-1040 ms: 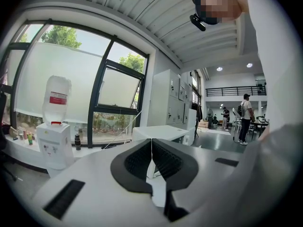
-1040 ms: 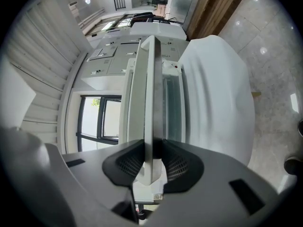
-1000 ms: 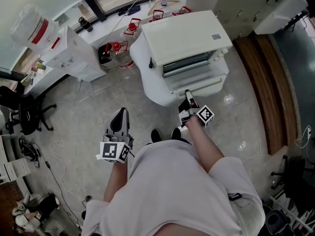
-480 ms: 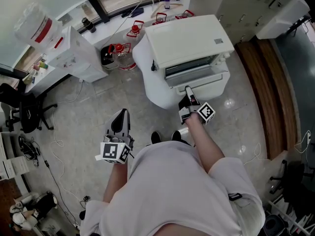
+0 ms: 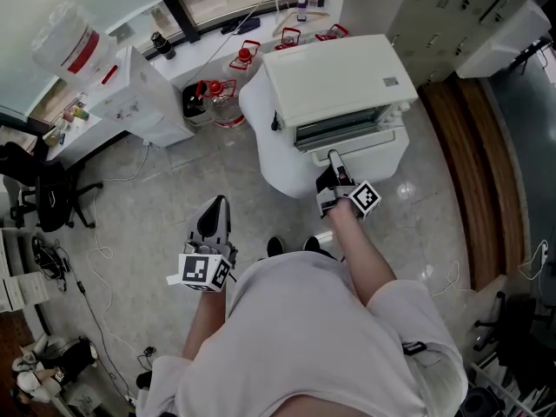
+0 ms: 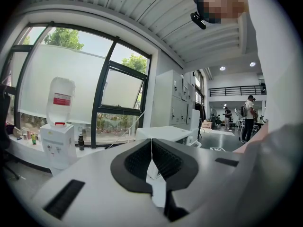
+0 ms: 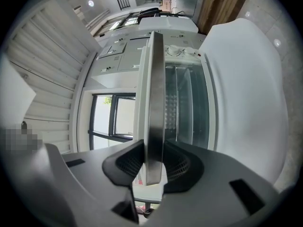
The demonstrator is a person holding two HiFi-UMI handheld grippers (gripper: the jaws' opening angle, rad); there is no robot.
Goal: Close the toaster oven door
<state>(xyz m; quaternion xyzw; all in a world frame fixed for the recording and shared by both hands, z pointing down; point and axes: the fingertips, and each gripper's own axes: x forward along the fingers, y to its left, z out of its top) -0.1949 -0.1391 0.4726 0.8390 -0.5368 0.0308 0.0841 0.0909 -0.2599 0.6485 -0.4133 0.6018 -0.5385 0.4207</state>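
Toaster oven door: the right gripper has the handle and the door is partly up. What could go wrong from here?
The right gripper, whose jaws have just closed a little further, pinches the smooth metal handle; it could slip free and let the half-raised door drop open. A hard push could also shift the toaster oven on its small white table.

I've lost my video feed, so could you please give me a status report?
Right gripper clamped on door handle. Left gripper shut, empty. Toaster oven door partly open. Nothing in the way.
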